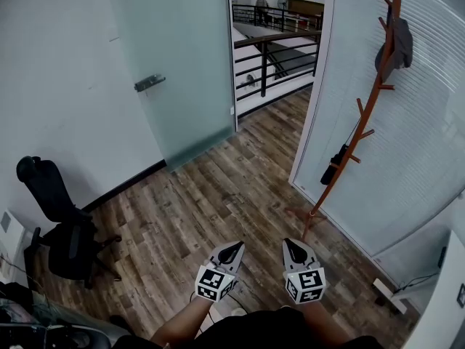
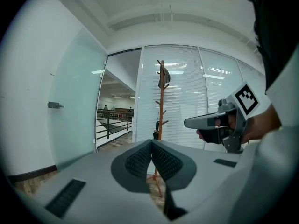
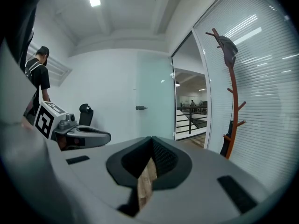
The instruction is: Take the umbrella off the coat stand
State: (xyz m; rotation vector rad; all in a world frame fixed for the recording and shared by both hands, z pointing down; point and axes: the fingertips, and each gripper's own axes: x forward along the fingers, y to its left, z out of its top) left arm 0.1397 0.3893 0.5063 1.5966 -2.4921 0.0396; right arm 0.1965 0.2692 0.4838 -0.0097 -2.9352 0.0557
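Note:
A slim orange-brown coat stand [image 1: 363, 118] rises at the right, against a glass wall with blinds. A folded black umbrella [image 1: 336, 164] hangs from one of its lower pegs, and a dark cap [image 1: 397, 46] hangs near the top. Both grippers are low in the head view, well short of the stand's base. My left gripper [image 1: 238, 246] and my right gripper [image 1: 288, 243] are side by side, shut and holding nothing. The left gripper view has the stand [image 2: 161, 97] and umbrella [image 2: 157, 125] straight ahead, beyond the shut tips [image 2: 152, 141]. In the right gripper view the umbrella [image 3: 228, 143] lies to the right of the shut tips [image 3: 152, 139].
A frosted glass door [image 1: 182, 64] stands open on the left of a doorway leading to a black railing [image 1: 272, 60]. A black office chair [image 1: 58, 224] sits at the left wall. A white power strip [image 1: 385, 291] lies by the glass wall. A person [image 3: 39, 80] stands behind, at the left.

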